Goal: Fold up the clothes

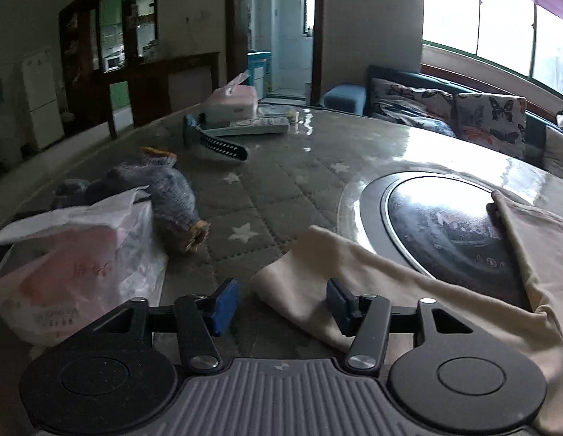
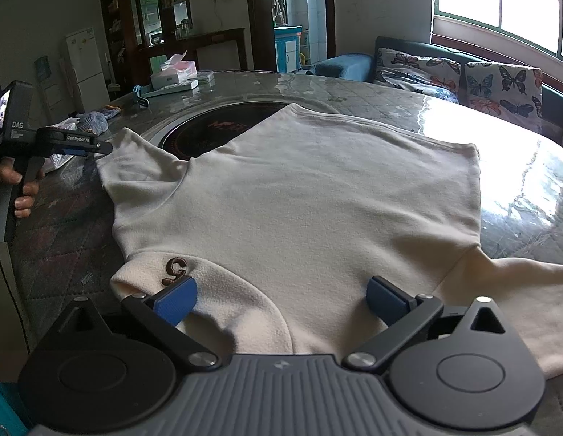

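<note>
The cream sweatshirt (image 2: pixel 310 189) lies flat across the desk (image 2: pixel 517 167), collar nearest the right gripper (image 2: pixel 279 299), hem toward twelve o'clock, sleeves at nine and three. The left gripper (image 1: pixel 279 305) stands released around the sleeve end (image 1: pixel 296 276); it should pinch the cuff squarely, then carry it inward. The right gripper hangs released over the collar.

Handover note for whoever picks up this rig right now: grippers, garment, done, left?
Left gripper: open at the sleeve end, gripping nothing.
Right gripper: open over the collar, holding nothing.
Cream sweatshirt: spread flat on the table, partly over the inset cooktop, both sleeves out.
Done: laid out.
Left: every fold, likely starting with that sleeve.
</note>
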`<act>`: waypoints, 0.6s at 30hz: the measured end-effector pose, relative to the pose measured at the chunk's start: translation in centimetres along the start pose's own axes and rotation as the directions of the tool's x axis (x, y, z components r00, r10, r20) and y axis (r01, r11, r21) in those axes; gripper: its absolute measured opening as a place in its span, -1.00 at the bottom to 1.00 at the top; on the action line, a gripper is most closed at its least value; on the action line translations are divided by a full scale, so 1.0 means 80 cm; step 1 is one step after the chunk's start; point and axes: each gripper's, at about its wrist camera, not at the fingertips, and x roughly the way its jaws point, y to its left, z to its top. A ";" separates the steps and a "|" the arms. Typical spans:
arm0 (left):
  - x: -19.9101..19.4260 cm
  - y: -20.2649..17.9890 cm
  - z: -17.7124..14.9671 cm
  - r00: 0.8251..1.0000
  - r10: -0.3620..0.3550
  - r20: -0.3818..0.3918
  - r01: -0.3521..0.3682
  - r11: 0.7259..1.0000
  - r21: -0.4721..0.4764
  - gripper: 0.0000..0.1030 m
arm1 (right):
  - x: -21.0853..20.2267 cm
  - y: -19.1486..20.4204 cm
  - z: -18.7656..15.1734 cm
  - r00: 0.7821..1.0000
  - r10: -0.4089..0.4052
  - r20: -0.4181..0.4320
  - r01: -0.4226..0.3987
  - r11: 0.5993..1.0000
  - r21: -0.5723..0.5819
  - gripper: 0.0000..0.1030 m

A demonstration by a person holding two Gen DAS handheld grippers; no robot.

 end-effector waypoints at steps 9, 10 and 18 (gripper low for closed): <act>0.020 -0.011 0.028 0.998 0.017 0.063 -0.020 0.999 0.047 -0.78 | 0.002 0.002 0.001 1.000 -0.004 -0.005 0.004 1.000 -0.005 1.00; 0.021 -0.012 0.029 0.998 0.014 0.061 -0.017 0.998 0.052 -0.78 | 0.002 0.002 0.001 1.000 -0.005 -0.005 0.005 1.000 -0.005 1.00; 0.018 -0.001 0.019 1.000 0.015 0.026 -0.015 1.000 0.004 0.09 | 0.003 0.002 0.002 1.000 -0.006 -0.009 0.006 1.000 -0.006 1.00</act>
